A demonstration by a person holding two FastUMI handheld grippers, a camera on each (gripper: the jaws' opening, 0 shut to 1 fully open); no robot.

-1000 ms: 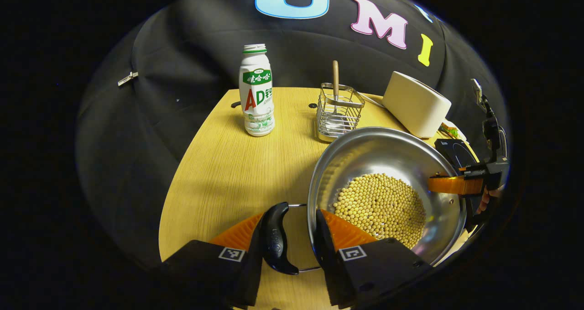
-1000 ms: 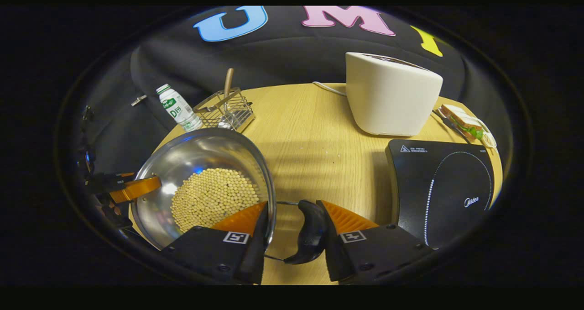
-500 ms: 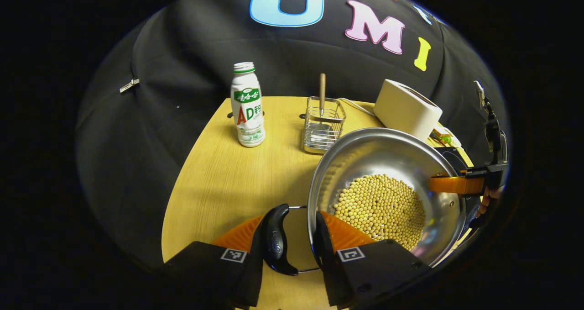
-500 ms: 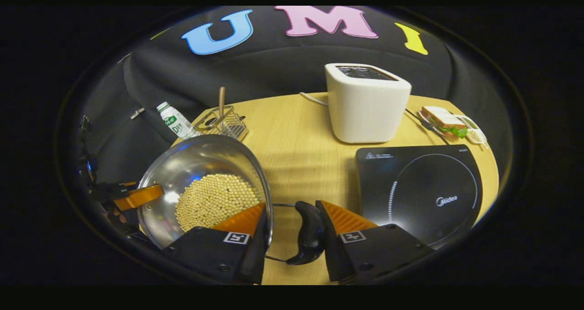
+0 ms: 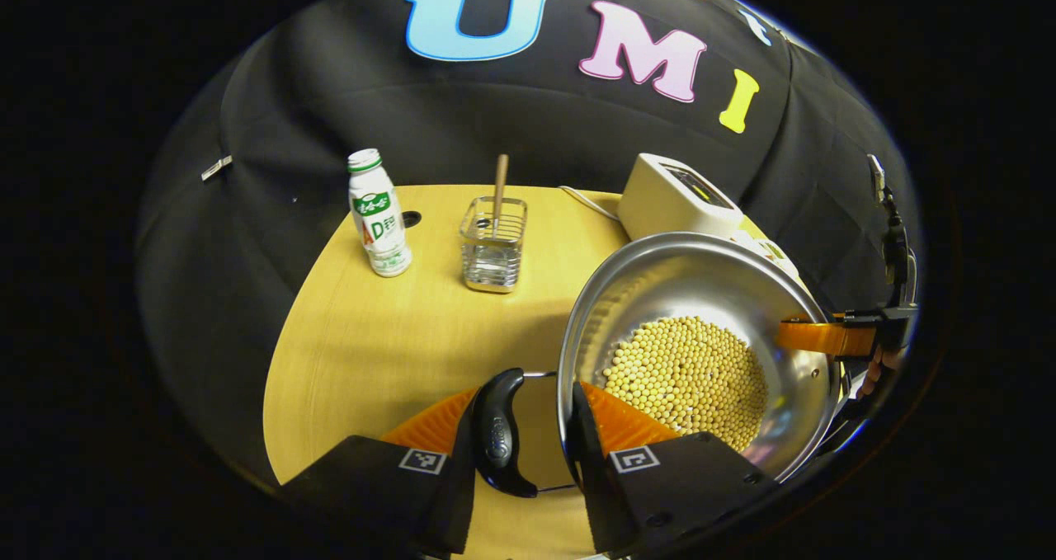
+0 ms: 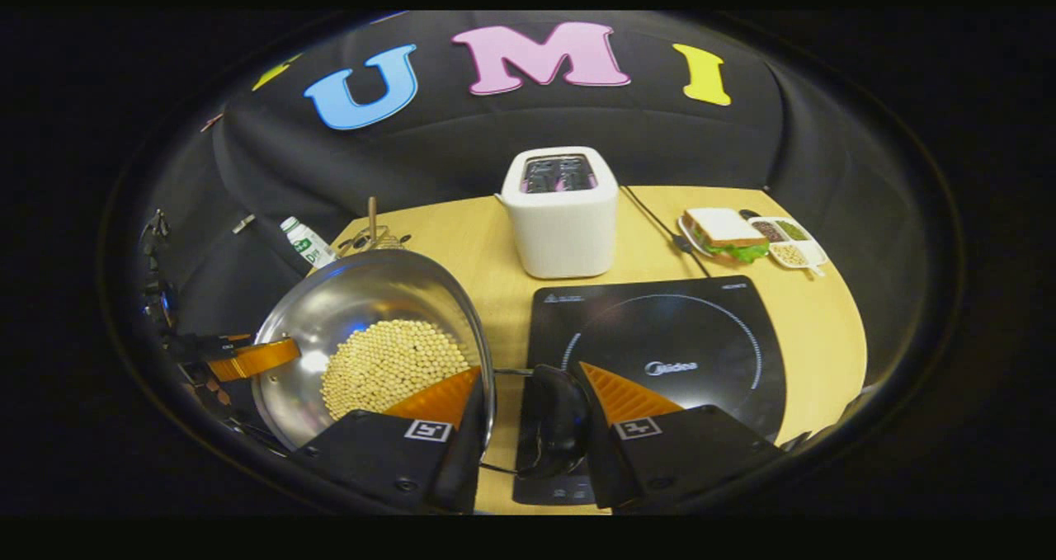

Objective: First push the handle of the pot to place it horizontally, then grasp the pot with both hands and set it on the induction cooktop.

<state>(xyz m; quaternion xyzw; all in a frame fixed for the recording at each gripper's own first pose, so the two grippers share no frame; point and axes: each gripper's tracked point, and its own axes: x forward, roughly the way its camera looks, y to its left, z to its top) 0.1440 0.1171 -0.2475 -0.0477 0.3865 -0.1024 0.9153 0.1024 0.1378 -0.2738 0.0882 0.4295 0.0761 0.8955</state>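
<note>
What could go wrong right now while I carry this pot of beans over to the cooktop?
Each tool grips the pot by its rim and a small side handle, so a slip on either side could tilt it and spill the soybeans. The pot is still beside the induction cooktop, not over its ring; lowering now would likely land it off-centre. The toaster stands just behind the cooktop, so overshooting could bump it.
</note>
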